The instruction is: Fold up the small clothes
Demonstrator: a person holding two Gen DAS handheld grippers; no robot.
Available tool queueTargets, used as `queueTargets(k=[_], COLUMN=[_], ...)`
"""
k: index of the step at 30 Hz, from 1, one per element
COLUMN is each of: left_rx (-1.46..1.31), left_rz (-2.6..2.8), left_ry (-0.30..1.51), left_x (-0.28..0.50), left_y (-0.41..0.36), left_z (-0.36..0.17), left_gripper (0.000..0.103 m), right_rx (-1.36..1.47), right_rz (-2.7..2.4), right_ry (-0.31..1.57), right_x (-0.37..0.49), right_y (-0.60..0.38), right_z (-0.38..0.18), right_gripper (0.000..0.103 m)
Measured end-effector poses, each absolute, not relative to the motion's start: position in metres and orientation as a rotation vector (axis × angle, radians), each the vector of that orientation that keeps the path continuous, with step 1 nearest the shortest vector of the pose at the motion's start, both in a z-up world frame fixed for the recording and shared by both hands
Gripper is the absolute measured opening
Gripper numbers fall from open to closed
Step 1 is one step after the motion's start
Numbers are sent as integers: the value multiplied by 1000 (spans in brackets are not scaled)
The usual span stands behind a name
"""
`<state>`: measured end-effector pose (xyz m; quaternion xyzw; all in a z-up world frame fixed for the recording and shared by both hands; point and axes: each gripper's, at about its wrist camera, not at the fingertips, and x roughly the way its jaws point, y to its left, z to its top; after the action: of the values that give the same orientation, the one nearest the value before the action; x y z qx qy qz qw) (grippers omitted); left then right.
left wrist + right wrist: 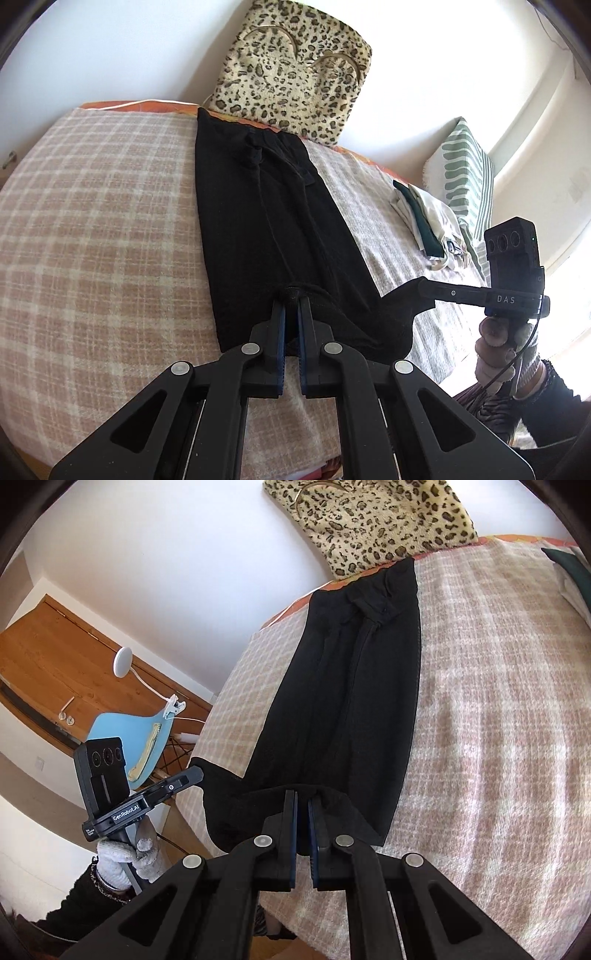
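A long black garment (266,221) lies lengthwise on the plaid blanket (103,206), its waistband end far from me near a leopard-print cushion. My left gripper (292,301) is shut on the garment's near hem. My right gripper (302,797) is shut on the same near hem (332,709) at its other corner. In the left wrist view the right gripper (402,295) pinches the hem corner at the right. In the right wrist view the left gripper (197,770) pinches it at the left. The near hem is lifted slightly off the blanket.
A leopard-print cushion (295,74) leans on the wall at the bed's far edge. Folded green and white clothes (424,221) and a green striped pillow (465,177) lie at the right. A blue chair (125,746) and wooden desk (55,664) stand left of the bed.
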<state>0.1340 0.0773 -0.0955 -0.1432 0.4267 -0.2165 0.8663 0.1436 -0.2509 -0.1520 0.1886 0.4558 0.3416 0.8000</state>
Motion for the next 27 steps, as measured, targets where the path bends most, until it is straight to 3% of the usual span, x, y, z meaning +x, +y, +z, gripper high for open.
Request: queueTargets(k=[24, 27], left_rx=[-327, -345], left_rz=[-362, -353], left_ry=[967, 992], left_x=[214, 219], left_y=[87, 89], left_z=[-140, -143], left_gripper=[4, 15], right_rx=[400, 392], right_rz=[551, 516], right_ry=[1048, 1052], right_x=[229, 234], right_y=[-244, -244], right_z=[-183, -185], right_gripper=[3, 8])
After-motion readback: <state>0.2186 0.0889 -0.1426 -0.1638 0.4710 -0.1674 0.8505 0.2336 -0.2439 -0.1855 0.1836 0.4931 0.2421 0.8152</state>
